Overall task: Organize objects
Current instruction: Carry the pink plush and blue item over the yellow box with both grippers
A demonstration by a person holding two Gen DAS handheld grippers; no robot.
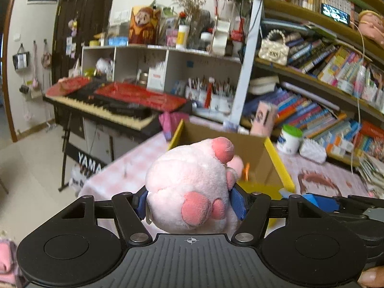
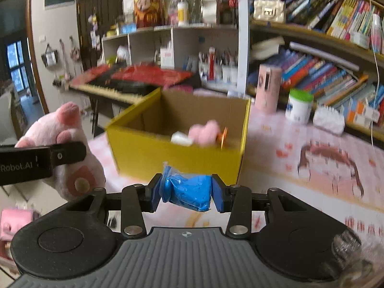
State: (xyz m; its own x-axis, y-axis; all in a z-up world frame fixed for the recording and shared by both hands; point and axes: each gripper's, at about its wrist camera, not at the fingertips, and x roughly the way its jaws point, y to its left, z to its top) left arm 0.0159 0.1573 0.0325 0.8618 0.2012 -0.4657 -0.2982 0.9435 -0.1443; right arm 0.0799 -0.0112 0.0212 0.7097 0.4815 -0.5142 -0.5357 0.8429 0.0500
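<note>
My left gripper [image 1: 189, 202] is shut on a pink plush toy [image 1: 192, 184] with darker pink paws, held in the air in front of the yellow cardboard box [image 1: 279, 165]. The toy also shows in the right wrist view [image 2: 62, 134], left of the box [image 2: 172, 153]. My right gripper [image 2: 189, 193] is shut on a blue plastic-wrapped packet [image 2: 190, 192], just before the box's near wall. Inside the box lie a pink soft item [image 2: 206, 133], a white item [image 2: 181, 139] and an orange piece [image 2: 223, 136].
The box stands on a table with a pink patterned cloth [image 2: 300, 168]. A pink cylinder [image 2: 267, 88], a green-lidded white jar [image 2: 300, 106] and a white packet [image 2: 330, 120] stand behind it. A keyboard [image 1: 108, 105] and bookshelves [image 1: 324, 76] lie beyond.
</note>
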